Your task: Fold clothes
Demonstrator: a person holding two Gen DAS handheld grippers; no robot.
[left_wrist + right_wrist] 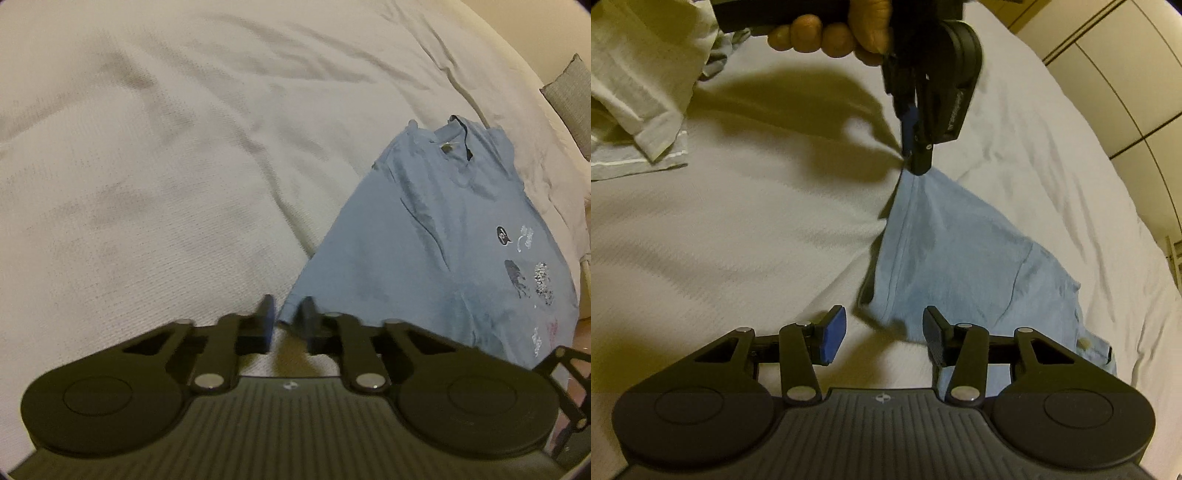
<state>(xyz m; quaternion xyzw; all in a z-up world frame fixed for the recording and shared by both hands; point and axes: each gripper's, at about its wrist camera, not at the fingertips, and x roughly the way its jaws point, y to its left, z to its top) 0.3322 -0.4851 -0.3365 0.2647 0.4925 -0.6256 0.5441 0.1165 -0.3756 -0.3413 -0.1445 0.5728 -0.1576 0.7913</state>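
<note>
A light blue T-shirt (424,258) with small prints lies flat on the white bedcover (147,166), collar at the far end. My left gripper (288,317) is shut on its near hem corner. In the right wrist view a hand (831,33) holds that left gripper (916,162), which pinches the corner and lifts the T-shirt (960,251) into a peak. My right gripper (884,332) is open just above the bed. The other hem corner lies between and just ahead of its fingertips, and the blue pads do not touch it.
A pile of pale garments (635,92) lies on the bed at the upper left of the right wrist view. A grey pillow (569,96) sits at the bed's far right edge. Wardrobe doors (1126,74) stand beyond the bed.
</note>
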